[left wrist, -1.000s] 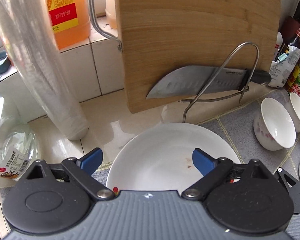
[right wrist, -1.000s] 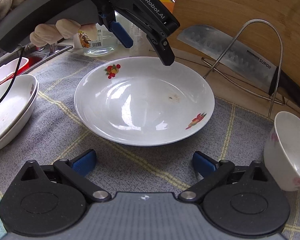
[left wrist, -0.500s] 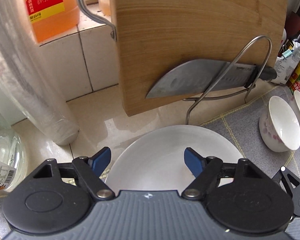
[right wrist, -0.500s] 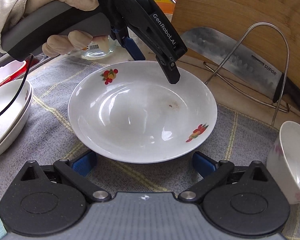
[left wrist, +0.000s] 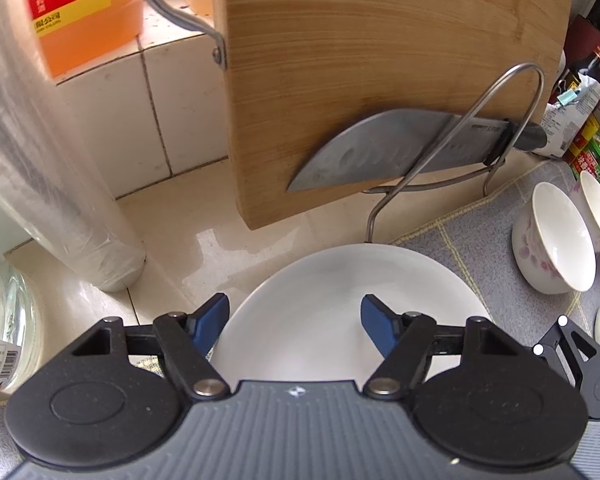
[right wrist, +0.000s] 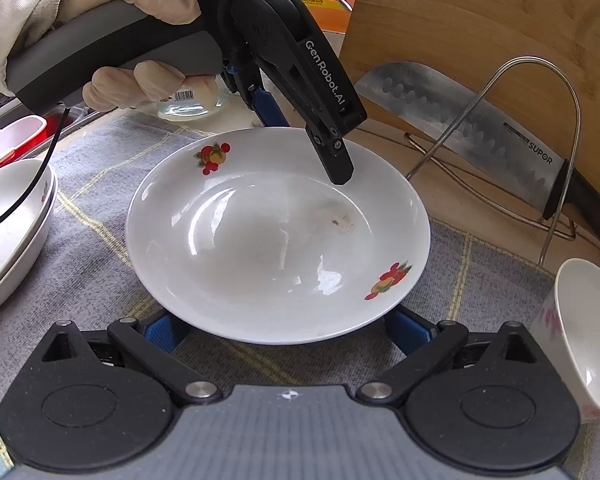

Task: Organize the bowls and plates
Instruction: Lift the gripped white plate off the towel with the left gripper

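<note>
**Currently: left grasp closing on the plate's far rim**

Stacked dishes lie left of the fingers, probably the destination. The left gripper straddles the far rim of the plate; its fingers are narrowing, pads not yet pressing. The right gripper stands wide beside the near rim, holding nothing. Next, judged: clamp, then lift. Room is tight: wire rack, knife and bowl crowd rightward.

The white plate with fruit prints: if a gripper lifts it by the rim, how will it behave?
The white plate looks glazed and glossy, so its rim is probably slippery. It seems rigid ceramic, likely fragile if dropped. Held at the far edge only, where the closing left gripper straddles it, it may tilt.
</note>
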`<state>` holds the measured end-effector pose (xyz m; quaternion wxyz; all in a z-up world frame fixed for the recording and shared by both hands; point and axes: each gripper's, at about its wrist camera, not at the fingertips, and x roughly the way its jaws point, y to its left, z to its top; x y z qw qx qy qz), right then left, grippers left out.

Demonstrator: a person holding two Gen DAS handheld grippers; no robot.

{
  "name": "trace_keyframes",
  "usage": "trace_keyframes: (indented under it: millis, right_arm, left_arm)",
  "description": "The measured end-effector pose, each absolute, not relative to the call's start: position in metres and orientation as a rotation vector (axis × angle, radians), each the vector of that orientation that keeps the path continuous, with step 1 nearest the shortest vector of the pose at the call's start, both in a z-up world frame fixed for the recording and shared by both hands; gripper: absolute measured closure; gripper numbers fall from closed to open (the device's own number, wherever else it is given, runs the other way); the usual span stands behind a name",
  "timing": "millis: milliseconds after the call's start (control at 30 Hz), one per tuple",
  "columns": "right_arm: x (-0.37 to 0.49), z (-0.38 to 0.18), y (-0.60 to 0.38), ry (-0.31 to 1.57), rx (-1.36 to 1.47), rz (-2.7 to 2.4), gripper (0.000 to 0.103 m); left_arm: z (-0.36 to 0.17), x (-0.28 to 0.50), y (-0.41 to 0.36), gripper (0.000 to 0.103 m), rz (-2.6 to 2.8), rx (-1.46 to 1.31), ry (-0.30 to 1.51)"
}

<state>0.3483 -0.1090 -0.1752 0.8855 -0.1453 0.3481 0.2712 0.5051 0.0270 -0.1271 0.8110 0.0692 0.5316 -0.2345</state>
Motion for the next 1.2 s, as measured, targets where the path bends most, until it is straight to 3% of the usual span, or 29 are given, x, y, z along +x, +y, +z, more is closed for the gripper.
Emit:
trace_keyframes:
  millis: [1200]
  right_arm:
    - [0.338, -0.170, -0.125, 0.748, -0.321, 0.644, 0.000]
  left_arm:
    - [-0.120, 0.481, 0.036, 0.029, -0.641, 0.204, 1.218]
